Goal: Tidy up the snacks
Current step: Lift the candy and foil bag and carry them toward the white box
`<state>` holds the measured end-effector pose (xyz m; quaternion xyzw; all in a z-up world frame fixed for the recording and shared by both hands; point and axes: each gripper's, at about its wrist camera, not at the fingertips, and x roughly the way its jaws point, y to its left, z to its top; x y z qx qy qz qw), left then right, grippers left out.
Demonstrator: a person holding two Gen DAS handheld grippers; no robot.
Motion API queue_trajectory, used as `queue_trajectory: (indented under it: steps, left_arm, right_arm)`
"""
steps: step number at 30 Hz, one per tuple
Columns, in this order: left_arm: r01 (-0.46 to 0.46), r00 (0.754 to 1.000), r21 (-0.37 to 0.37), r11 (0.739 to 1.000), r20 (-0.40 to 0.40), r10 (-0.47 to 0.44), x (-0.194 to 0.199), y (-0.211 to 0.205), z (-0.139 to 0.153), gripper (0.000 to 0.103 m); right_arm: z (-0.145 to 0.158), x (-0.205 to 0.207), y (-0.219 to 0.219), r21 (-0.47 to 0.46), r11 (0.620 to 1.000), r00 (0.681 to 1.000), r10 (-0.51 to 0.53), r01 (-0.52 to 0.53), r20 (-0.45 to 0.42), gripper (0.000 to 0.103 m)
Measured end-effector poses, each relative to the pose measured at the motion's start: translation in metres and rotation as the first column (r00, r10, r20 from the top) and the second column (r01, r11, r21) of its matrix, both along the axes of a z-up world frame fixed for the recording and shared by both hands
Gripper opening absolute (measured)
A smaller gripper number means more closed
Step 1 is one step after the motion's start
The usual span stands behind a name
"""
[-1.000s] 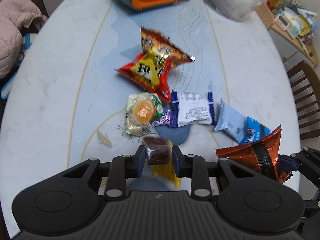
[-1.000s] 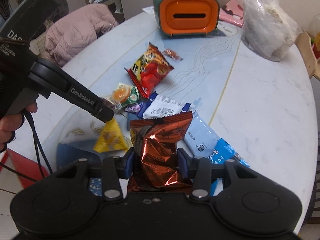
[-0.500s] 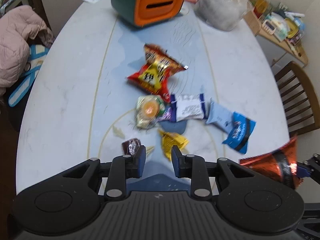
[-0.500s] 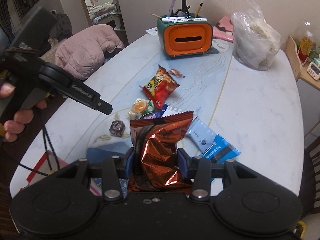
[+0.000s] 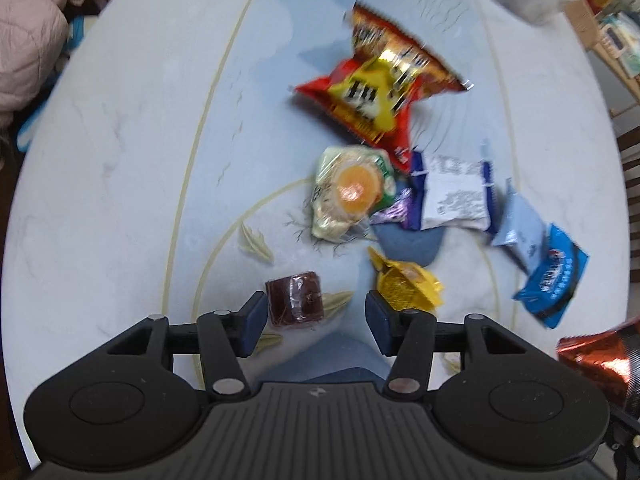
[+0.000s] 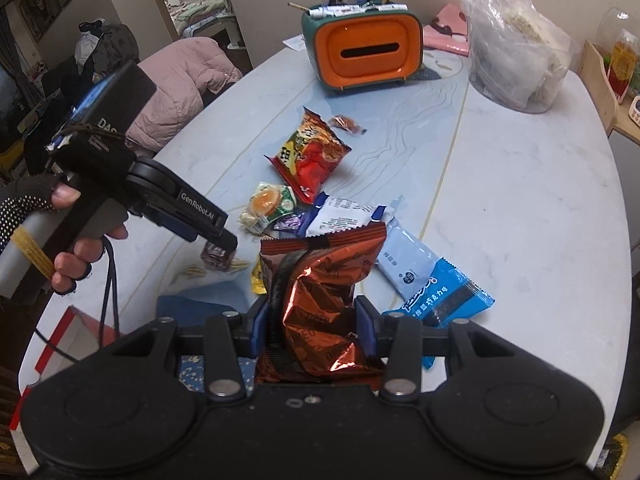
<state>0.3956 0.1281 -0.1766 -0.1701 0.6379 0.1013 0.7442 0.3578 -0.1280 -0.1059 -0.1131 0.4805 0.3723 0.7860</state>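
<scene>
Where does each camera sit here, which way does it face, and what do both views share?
Left wrist: on the left gripper, looking down at the table; its jaws, just opened, stand apart, and a dark brown candy lies by the left finger.
Right wrist: on the right gripper, angled across the table toward an orange tissue box; shut on a copper foil packet; a hand holds the left gripper.
Shared: candy, red chip bag, jelly cup, copper packet.

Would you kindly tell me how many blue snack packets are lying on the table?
2, side by side right of the pile: a pale blue packet, and a bright blue packet nearer the camera, overlapping its end. Others may be hidden behind the copper bag.
</scene>
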Motion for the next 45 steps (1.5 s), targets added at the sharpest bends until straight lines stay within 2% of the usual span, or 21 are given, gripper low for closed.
queue_trajectory:
  steps: [5,9,11,14,19,24,32,41,45]
  left_arm:
    - [-0.013,0.996,0.007,1.000,-0.083,0.013,0.007,0.003,-0.020,0.051]
    - [-0.015,0.996,0.002,1.000,-0.090,0.015,0.008,0.005,-0.027,0.043]
    - [-0.002,0.996,0.013,1.000,-0.092,0.004,0.008,0.002,-0.028,0.034]
    - [0.011,0.996,0.028,1.000,-0.086,-0.009,0.008,-0.001,-0.027,0.033]
    - [-0.001,0.997,0.010,1.000,-0.073,0.001,0.007,0.002,-0.021,0.033]
    - [-0.012,1.000,-0.016,1.000,-0.024,0.012,-0.005,0.002,0.001,0.033]
    - [0.015,0.996,-0.047,0.999,0.086,-0.011,-0.039,-0.008,0.055,0.033]
    - [0.092,0.980,-0.027,0.995,0.179,-0.086,-0.099,-0.024,0.107,0.033]
    - [0.118,0.974,-0.025,0.993,0.199,-0.111,-0.128,-0.030,0.120,0.033]
  right_arm:
    - [-0.009,0.008,0.003,0.002,1.000,1.000,0.008,-0.008,-0.019,0.043]
    - [-0.012,0.010,0.003,0.005,1.000,1.000,0.017,-0.017,-0.026,0.043]
    - [-0.013,0.011,0.003,0.006,1.000,0.999,0.020,-0.020,-0.030,0.043]
    - [-0.014,0.012,0.002,0.003,1.000,0.999,0.019,-0.019,-0.035,0.043]
    - [-0.011,0.009,0.001,0.003,1.000,0.999,0.015,-0.014,-0.038,0.043]
    - [-0.001,0.001,-0.001,0.010,1.000,0.999,0.008,-0.007,-0.033,0.043]
    - [0.029,-0.029,-0.009,0.033,0.999,1.000,0.000,0.000,-0.001,0.043]
    - [0.065,-0.081,-0.014,0.063,0.998,0.999,0.008,-0.011,0.037,0.043]
    - [0.073,-0.104,-0.014,0.064,0.998,0.999,0.016,-0.019,0.044,0.043]
